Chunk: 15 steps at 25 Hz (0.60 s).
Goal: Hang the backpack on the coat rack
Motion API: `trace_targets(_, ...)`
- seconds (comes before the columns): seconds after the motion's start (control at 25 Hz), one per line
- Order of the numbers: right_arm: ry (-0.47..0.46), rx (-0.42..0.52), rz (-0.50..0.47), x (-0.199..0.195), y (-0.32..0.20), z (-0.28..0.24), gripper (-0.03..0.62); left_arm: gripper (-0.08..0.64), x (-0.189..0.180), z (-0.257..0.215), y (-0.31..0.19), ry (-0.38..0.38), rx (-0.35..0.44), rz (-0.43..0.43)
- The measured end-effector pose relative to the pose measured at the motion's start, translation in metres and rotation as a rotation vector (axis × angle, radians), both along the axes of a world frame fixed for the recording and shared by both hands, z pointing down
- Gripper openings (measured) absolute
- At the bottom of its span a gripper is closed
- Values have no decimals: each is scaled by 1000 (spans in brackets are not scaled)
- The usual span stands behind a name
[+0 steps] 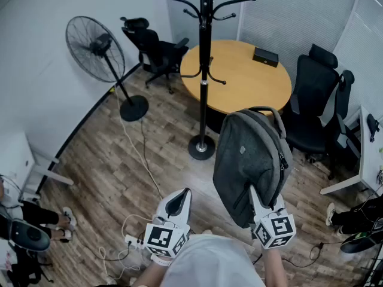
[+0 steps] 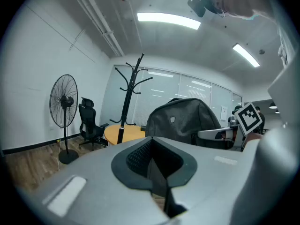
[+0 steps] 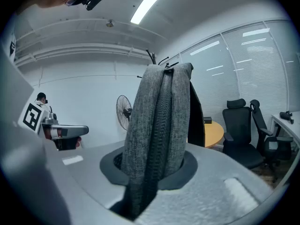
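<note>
— While the right gripper is raised, what's it holding?
— Its fingers are clamped on the grey fabric backpack, low on the edge by the zip. The right gripper view shows cloth and zip pinched between the pads. The bag stands upright above the gripper, with its loop handle at the top.
— Where's the bag relative to the rack?
— It's at the near right of the scene, held up off the wood-look plank floor. The tall black metal coat rack stands farther off and slightly left of the bag, apart from it, with its round base on the floor. The bag isn't on a hook yet.
— Left side?
— The left gripper is near centre, left of the bag and not touching it. Its fingers are together and it is empty, as the left gripper view confirms. That view also has the bag ahead to the right and the rack beyond it.
— Anything else?
— A round wooden desk sits just behind the rack with a small black box on its far side. One black office chair is far left of the desk and another black office chair is to its right. A black pedestal fan stands far left by the white wall.
</note>
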State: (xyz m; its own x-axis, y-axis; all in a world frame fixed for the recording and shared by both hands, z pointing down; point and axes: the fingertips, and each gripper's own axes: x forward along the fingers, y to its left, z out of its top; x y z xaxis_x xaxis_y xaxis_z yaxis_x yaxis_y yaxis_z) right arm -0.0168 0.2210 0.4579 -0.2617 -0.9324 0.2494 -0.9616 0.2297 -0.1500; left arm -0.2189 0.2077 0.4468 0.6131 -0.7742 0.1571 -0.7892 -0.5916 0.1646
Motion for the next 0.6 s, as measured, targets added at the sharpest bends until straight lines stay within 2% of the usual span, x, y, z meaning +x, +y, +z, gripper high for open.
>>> trace_targets(0.16,25,32,17,13,28,-11,89,18,15,-14,21,-6,14,21)
trace_targets(0.36,30,71,8,11,62,-24,89,18,29,-15,43,-15,3,60)
trace_targets(0.6,3,40,19,8,69,-14,89,18,29,-8,53,12,-6,72)
